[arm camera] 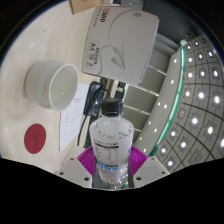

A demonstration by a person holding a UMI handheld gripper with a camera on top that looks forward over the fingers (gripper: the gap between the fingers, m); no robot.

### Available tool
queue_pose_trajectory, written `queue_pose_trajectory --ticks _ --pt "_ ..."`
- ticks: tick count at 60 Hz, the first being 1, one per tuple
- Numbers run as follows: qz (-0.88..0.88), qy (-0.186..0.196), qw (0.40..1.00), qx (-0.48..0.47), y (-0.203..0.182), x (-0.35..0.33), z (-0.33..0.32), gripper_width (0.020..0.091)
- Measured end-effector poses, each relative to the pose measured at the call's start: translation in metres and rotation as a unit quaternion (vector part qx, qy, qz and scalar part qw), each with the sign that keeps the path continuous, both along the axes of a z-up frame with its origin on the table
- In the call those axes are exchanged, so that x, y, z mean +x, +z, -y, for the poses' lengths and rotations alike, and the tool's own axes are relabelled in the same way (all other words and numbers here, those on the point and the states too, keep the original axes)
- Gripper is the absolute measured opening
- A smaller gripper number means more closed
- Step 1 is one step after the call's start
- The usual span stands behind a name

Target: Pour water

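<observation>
The gripper (110, 160) pointed forward, with its two fingers low in the view. Each finger had a purple pad (92, 158) on its inside face. The pads sat on the left and right of a clear bottle (109, 142) and pressed against its sides. The fingers were closed in on the bottle and held it upright between them. Only small bits of the pads showed past the bottle. No hand or arm of the person could be seen.
</observation>
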State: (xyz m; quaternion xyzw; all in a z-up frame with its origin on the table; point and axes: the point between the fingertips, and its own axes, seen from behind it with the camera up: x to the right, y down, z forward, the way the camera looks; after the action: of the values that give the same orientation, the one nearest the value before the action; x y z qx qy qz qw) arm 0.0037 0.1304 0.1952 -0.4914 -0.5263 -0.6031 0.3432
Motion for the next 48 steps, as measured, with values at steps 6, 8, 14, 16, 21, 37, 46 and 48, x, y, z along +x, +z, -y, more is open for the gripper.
queue_pose_trajectory --ticks 6,8,14,16,21,37,46,48 --pt "0.056 0.009 0.998 -0.018 -0.019 -0.006 -0.007 0.0407" --pt "0.067 0.01 0.998 -0.02 -0.021 -0.009 -0.008 0.0409" --pt "0.087 0.021 0.996 -0.024 -0.026 -0.015 -0.01 0.0409" --pt "0.087 0.025 0.995 -0.029 -0.029 -0.014 -0.011 0.0406" --pt "0.078 0.03 0.996 -0.033 -0.031 -0.017 -0.011 0.0409" --pt "-0.208 0.012 0.978 -0.026 -0.017 -0.009 0.0 0.0409" --pt "-0.437 -0.007 0.898 -0.037 -0.014 -0.011 0.009 0.0412" --pt "-0.479 -0.013 0.877 -0.045 -0.017 -0.01 0.01 0.0414"
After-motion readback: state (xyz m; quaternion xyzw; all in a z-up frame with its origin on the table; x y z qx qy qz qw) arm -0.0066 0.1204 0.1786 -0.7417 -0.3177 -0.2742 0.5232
